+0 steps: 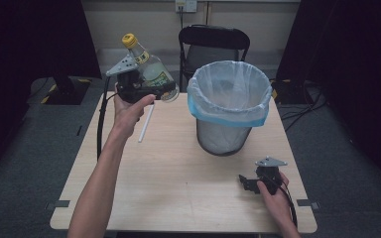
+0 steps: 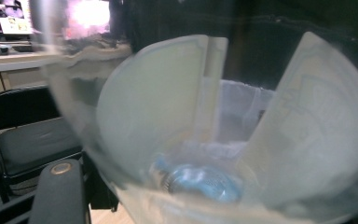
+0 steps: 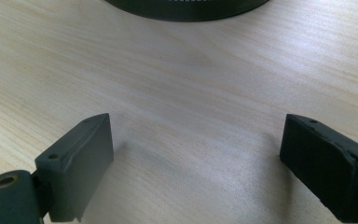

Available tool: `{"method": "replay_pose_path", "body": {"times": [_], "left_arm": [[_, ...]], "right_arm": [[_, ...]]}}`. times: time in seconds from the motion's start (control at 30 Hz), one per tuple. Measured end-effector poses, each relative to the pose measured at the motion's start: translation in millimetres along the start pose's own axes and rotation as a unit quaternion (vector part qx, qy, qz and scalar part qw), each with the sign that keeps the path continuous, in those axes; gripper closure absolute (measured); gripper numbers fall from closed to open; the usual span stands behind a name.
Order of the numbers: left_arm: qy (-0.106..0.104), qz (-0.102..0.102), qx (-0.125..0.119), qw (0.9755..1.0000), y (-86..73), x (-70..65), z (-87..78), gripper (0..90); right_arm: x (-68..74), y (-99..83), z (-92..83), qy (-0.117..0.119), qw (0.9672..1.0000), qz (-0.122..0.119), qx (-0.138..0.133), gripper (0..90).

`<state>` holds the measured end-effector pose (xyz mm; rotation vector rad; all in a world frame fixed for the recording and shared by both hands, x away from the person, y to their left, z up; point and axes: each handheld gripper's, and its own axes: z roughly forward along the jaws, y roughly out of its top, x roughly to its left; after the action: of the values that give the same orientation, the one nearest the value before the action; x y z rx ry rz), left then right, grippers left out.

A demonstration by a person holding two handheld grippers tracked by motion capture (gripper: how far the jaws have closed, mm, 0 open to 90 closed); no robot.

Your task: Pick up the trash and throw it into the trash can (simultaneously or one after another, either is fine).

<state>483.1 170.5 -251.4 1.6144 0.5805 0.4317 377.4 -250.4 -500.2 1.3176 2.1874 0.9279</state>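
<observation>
A clear plastic bottle (image 1: 151,69) with a yellow cap and a green-yellow label hangs tilted above the table's far left corner. My left gripper (image 1: 158,89) is shut on its lower body, cap pointing up and left. In the left gripper view the bottle (image 2: 205,130) sits close and blurred across the jaws, and one black finger (image 2: 58,196) shows at the lower left. Just right of the bottle stands a black mesh bin (image 1: 225,134) lined with a white bag. My right gripper (image 1: 245,182) rests on the table near the front right; it (image 3: 196,154) is open over bare wood.
A thin white stick (image 1: 146,124) lies on the wooden table (image 1: 178,183) below the raised bottle. A black folding chair (image 1: 213,42) stands behind the bin. The bin's dark base (image 3: 186,9) sits ahead of the right gripper. Dark curtains flank the table.
</observation>
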Motion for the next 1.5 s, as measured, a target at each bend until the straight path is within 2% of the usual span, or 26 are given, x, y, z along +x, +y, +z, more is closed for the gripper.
{"method": "replay_pose_path", "body": {"times": [0.4,0.43,0.67,0.97,1.27,1.3,1.33,1.5], "left_arm": [[-0.01,0.003,-0.011,0.9999,19.5,-8.8,17.9,28.1],[-0.014,-0.002,-0.016,0.9998,22.6,-11.0,21.7,28.1],[-0.021,0.007,-0.017,0.9996,32.4,-19.8,36.3,28.1],[-0.041,0.005,-0.012,0.9991,39.2,-32.9,62.5,28.1],[-0.052,-0.005,-0.007,0.9986,39.3,-36.5,80.5,28.1],[-0.053,0.001,-0.004,0.9986,39.2,-35.8,82.2,28.1],[-0.055,-0.004,-0.002,0.9985,38.0,-36.8,85.7,28.1],[-0.06,-0.002,0.007,0.9982,35.7,-38.7,92.0,28.1]], "right_arm": [[0.1,0.0,0.0,0.0,1.0,0.0,0.0,8.5],[0.1,0.0,-0.1,0.0,1.0,0.0,0.0,8.6],[0.0,0.0,0.0,0.0,1.0,0.0,0.0,8.5],[0.1,0.0,-0.1,0.001,1.0,0.0,0.0,8.5],[0.1,0.0,0.0,0.001,1.0,0.0,0.0,8.5],[0.2,0.0,-0.1,0.001,1.0,0.0,0.0,8.5],[0.2,0.0,0.0,0.0,1.0,0.0,0.0,8.5],[0.1,0.0,-0.1,0.0,1.0,0.0,0.0,8.5]]}}
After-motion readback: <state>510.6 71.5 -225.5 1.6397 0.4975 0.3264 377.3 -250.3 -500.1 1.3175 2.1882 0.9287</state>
